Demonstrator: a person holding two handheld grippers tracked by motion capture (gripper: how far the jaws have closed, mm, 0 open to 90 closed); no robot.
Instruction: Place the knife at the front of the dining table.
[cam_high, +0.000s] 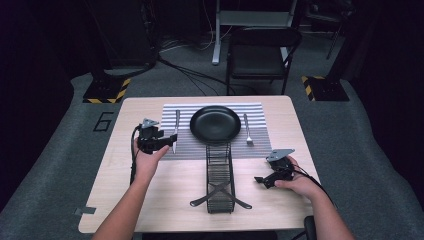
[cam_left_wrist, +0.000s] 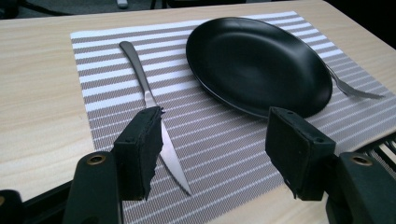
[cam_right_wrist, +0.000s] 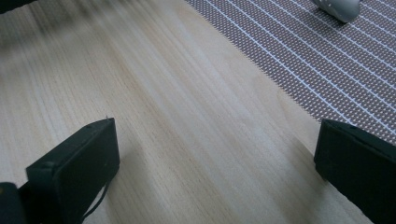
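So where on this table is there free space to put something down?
Bare wood lies left of the striped mat, and between the wire rack and each table edge, near the hands. The mat is crowded: the knife, black plate and fork lie on it.

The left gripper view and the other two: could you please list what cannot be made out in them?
- Knife: in the left gripper view, the gripper's own jaw covers part of the blade.
- Fork: the plate hides its handle there.
- Wire rack: too small in the high view to tell its contents.
- Pale object: cut off by the top edge of the right gripper view.
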